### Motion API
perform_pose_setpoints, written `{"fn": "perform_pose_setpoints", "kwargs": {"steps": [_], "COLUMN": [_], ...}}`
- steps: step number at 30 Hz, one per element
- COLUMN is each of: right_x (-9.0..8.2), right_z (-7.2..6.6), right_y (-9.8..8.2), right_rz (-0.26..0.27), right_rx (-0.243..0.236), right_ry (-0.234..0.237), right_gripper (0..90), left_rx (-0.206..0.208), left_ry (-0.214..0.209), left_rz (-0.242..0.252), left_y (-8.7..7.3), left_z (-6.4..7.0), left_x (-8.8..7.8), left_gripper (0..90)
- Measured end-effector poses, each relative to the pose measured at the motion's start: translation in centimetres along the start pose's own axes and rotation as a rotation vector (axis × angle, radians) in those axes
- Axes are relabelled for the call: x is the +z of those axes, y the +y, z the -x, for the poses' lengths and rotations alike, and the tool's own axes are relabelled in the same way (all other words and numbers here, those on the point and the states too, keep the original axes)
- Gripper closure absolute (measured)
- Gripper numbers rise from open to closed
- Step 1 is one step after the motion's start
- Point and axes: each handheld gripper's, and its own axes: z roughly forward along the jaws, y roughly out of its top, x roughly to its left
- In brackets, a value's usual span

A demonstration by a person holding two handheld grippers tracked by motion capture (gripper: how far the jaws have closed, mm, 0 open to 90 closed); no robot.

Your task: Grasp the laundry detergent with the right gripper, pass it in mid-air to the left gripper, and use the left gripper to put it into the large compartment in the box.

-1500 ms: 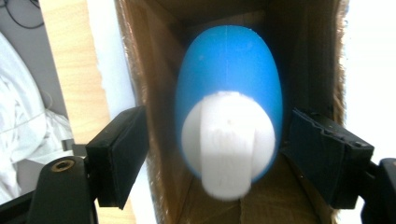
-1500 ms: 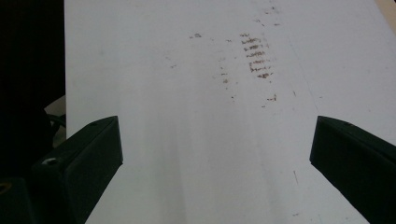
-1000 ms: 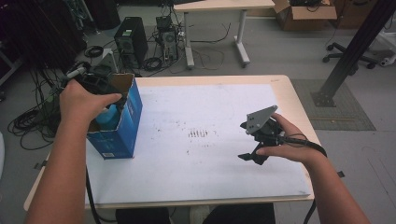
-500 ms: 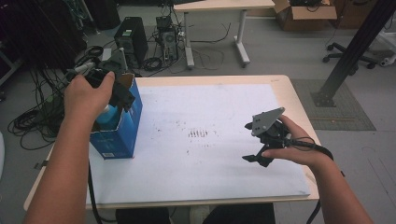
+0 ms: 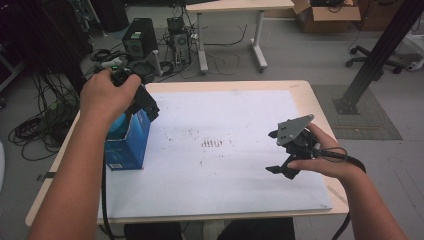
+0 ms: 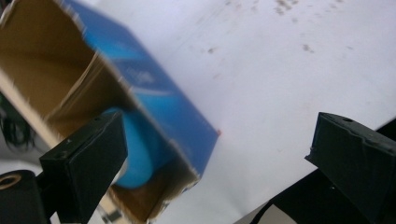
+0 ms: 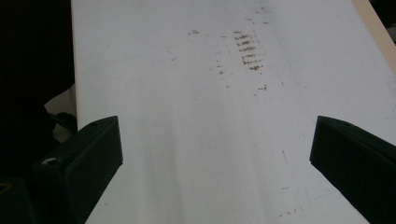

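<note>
We see a table from above, its top covered by a white sheet [image 5: 240,130] with faint brown smudges near the middle of the frame. At the left of the frame stands a blue cardboard box [image 5: 129,145], upright with its top open, and inside it sits a light blue rounded object [image 5: 116,125] that we cannot identify. In the left gripper view the box [image 6: 154,107] lies across the upper left, its brown inner walls showing, with the light blue object [image 6: 137,154] low inside it.

The left gripper [image 5: 142,102] hovers just over the box's open top, held in the person's left hand [image 5: 107,95]. Its jaws stand wide apart with nothing between them; one jaw hangs above the opening, the other out over the sheet. We judge it is poised there because the work concerns what is in the box.

The right gripper [image 5: 286,155] sits at the lower right of the frame, held in the right hand [image 5: 325,157] low over bare sheet, well apart from the box. Its jaws are also spread wide and hold nothing; it looks parked out of the way.

There is pale printing on the box's blue side, too blurred for us to read.
</note>
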Motion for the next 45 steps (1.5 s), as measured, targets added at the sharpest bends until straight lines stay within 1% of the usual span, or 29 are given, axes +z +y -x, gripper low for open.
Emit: {"fn": "perform_pose_setpoints", "kwargs": {"steps": [1, 3, 5, 8, 12, 13, 14, 16, 17, 18, 19, 21, 22, 24, 27, 31, 35, 45], "right_x": [-0.1, -0.1, -0.1, -0.1, 0.0, 0.0, 0.1, 0.2, 0.3, 0.4, 0.5, 0.6, 0.6, 0.6, 0.7, 0.8, 0.9, 1.5], "right_z": [0.1, 0.1, 0.2, 0.3, 0.4, 0.5, 0.6, 0.7, 0.7, 0.7, 0.7, 0.7, 0.7, 0.8, 1.0, 1.2, 1.3, 1.9], "right_y": [0.0, 0.1, 0.3, 0.6, 1.1, 1.3, 1.5, 1.7, 1.8, 2.0, 2.1, 2.4, 2.5, 2.9, 3.4, 4.2, 4.7, 4.7], "right_rz": [-0.002, -0.005, -0.010, -0.016, -0.026, -0.031, -0.037, -0.045, -0.055, -0.065, -0.083, -0.098, -0.107, -0.125, -0.144, -0.162, -0.162, -0.187], "right_rx": [-0.003, -0.002, -0.006, -0.015, -0.028, -0.031, -0.033, -0.041, -0.040, -0.044, -0.053, -0.057, -0.059, -0.062, -0.068, -0.075, -0.078, -0.073], "right_ry": [0.000, 0.000, 0.004, 0.012, 0.023, 0.024, 0.027, 0.033, 0.035, 0.036, 0.036, 0.042, 0.044, 0.046, 0.052, 0.051, 0.051, 0.061], "right_gripper": [2.3, 2.3, 2.3, 2.3, 2.3, 2.3, 2.3, 2.3, 2.3, 2.3, 2.4, 2.5, 2.5, 2.5, 2.5, 2.6, 2.6, 2.7], "left_rx": [0.023, 0.090, 0.165, 0.249, 0.336, 0.367, 0.381, 0.423, 0.434, 0.457, 0.466, 0.497, 0.506, 0.524, 0.536, 0.532, 0.536, 0.551], "left_ry": [-0.001, -0.004, -0.015, -0.034, -0.069, -0.077, -0.075, -0.083, -0.088, -0.093, -0.099, -0.107, -0.108, -0.093, -0.106, -0.094, -0.100, -0.113], "left_rz": [0.001, 0.005, 0.004, -0.004, -0.006, -0.012, -0.015, -0.019, -0.019, -0.027, -0.036, -0.050, -0.066, -0.077, -0.079, -0.090, -0.090, -0.097], "left_y": [0.2, 0.6, 1.0, 1.5, 1.9, 2.0, 2.1, 2.0, 2.0, 2.0, 1.9, 1.8, 1.8, 1.8, 1.8, 1.7, 1.7, 2.1], "left_z": [0.2, 0.9, 1.5, 2.5, 3.6, 3.9, 4.0, 4.5, 4.7, 4.8, 4.9, 5.0, 5.1, 5.0, 4.8, 4.5, 4.3, 4.1], "left_x": [-0.1, -0.2, -0.3, -0.4, -0.3, -0.1, -0.1, 0.2, 0.3, 0.5, 0.6, 0.9, 1.1, 1.2, 1.3, 1.5, 1.7, 2.3], "left_gripper": [4.6, 4.6, 4.6, 4.6, 4.5, 4.5, 4.6, 4.6, 4.6, 4.6, 4.6, 4.6, 4.6, 4.7, 4.7, 4.7, 4.6, 4.7]}}
